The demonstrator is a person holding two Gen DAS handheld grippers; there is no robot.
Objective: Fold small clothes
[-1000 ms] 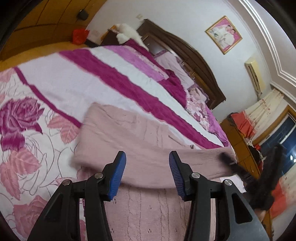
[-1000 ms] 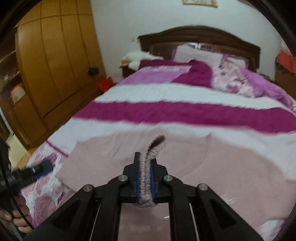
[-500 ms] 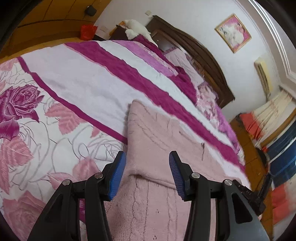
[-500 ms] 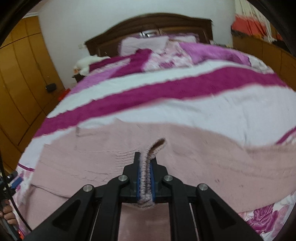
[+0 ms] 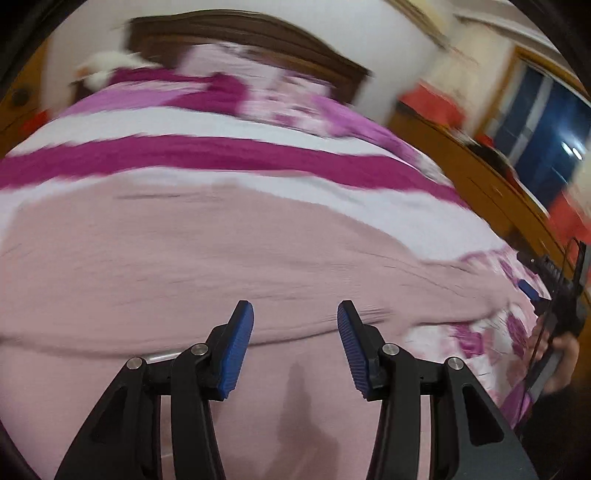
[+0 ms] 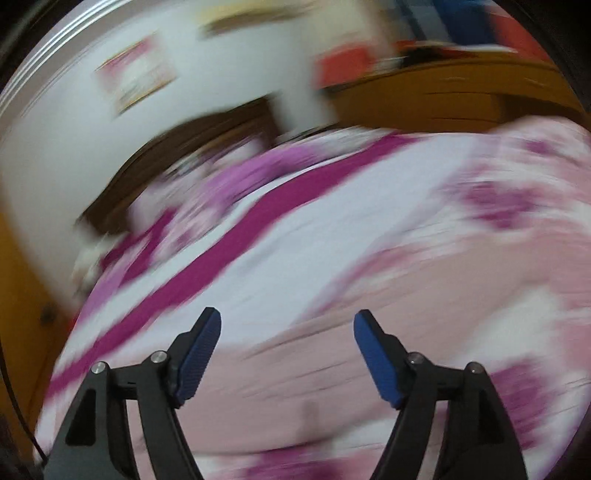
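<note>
A pale pink knitted sweater (image 5: 221, 266) lies spread across the bed, one part folded over the body so a fold edge runs just ahead of my left gripper (image 5: 295, 328). The left gripper is open and empty, low over the sweater. In the right wrist view the sweater (image 6: 369, 369) shows blurred under my right gripper (image 6: 288, 339), which is wide open and empty. The right gripper also shows at the right edge of the left wrist view (image 5: 532, 291). Both views are motion-blurred.
The bed has a white, magenta-striped and rose-patterned cover (image 5: 221, 155). A dark wooden headboard (image 5: 258, 33) and pillows are at the far end. Wooden cabinets (image 5: 480, 177) stand at the right, a wardrobe (image 6: 22, 295) at the left.
My right gripper has opened and let go of the sweater's edge, and it has swung right. My left gripper has swung around to face the headboard, staying open.
</note>
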